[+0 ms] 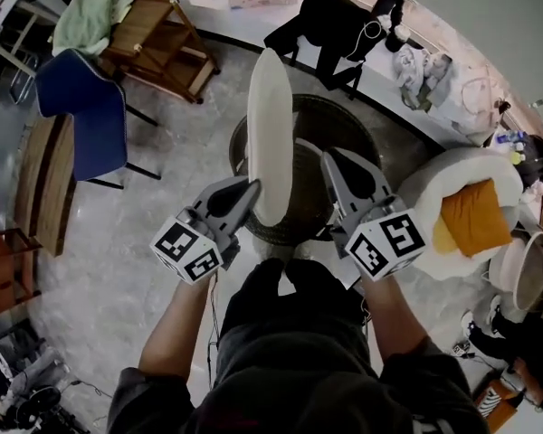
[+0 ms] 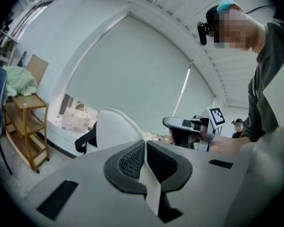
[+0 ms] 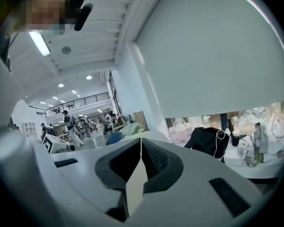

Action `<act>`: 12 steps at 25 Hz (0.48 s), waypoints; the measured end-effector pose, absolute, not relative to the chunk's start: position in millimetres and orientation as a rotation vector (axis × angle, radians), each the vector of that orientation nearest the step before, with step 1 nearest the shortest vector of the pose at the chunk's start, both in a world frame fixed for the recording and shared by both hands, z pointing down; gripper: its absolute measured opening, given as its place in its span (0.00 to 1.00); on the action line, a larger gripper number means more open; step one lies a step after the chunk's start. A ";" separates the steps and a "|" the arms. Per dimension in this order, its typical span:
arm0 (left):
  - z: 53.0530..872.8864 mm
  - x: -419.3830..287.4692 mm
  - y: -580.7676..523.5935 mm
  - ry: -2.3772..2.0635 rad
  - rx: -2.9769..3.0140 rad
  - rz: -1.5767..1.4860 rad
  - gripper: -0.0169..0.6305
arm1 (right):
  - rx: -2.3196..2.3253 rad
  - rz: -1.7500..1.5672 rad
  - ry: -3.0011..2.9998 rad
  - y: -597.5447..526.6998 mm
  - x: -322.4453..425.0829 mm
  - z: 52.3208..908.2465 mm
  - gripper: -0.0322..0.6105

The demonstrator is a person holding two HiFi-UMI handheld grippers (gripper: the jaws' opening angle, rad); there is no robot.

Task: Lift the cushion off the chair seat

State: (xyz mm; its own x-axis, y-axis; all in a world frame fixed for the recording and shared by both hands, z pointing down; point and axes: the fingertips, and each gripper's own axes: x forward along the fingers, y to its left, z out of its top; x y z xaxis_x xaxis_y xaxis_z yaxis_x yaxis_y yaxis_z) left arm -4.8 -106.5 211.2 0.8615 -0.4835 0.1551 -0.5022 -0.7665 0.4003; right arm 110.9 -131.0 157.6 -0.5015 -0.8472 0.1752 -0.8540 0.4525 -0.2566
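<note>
We hold the cushion (image 1: 271, 134) upright above the chair (image 1: 348, 123); the left gripper (image 1: 252, 188) and right gripper (image 1: 328, 159) each clamp what appears to be its fabric edge.

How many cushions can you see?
2. The white cushion, gripped by the left hand-held gripper and right hand-held gripper; the orange cushion on the white chair. Others may be hidden.

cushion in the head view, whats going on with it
A person holds a gripper in each hand, and both grip the white cushion. The left gripper has its jaws shut on the cushion's near edge. The right gripper has its jaws shut on a thin fold of it. The cushion stands on edge in the air above the round dark chair, apparently clear of the seat.
</note>
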 end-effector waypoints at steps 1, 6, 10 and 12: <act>190.6 -2.9 -110.7 -0.721 2.628 0.044 0.05 | 1.578 0.470 -2.660 -129.4 116.0 143.6 0.07; 96.1 6.0 -126.6 -0.692 2.766 -0.019 0.05 | 1.643 0.374 -2.667 -121.0 136.5 84.3 0.07; 38.0 7.4 -135.6 -0.699 2.867 -0.054 0.05 | 1.675 0.303 -2.698 -117.4 144.2 42.9 0.07; 9.2 7.8 -141.5 -0.698 2.913 -0.085 0.05 | 1.685 0.245 -2.716 -119.1 145.8 19.1 0.07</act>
